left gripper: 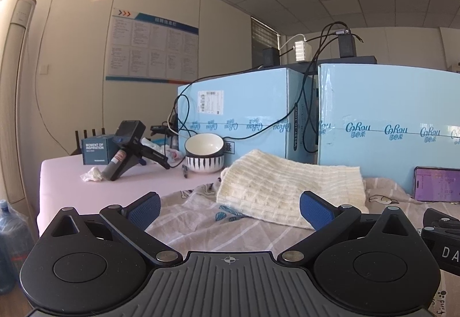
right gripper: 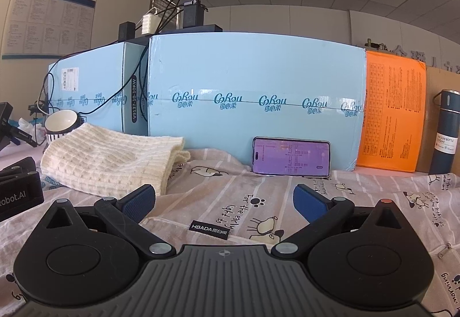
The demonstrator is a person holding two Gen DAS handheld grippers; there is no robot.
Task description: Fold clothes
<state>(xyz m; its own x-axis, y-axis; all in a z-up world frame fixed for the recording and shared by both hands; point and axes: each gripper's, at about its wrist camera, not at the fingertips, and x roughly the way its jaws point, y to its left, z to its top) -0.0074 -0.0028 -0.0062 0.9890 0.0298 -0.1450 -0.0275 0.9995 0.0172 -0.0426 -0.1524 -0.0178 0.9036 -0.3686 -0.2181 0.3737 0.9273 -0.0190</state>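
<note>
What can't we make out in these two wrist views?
- Printed garment: full outline; both views' gripper bodies cover the near part, the knit sweater a far corner.
- Phone: cut by the left view's right edge; screen text too small in both.
- Wall poster: text too small.

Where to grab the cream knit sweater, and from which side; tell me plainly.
Take the cream knit sweater at its near folded edge, where the layers stack thick and overhang the printed pyjama cloth. Come in low from the front with the right gripper, whose jaws stand open just short of that edge. The light blue boxes probably block any approach from behind.
</note>
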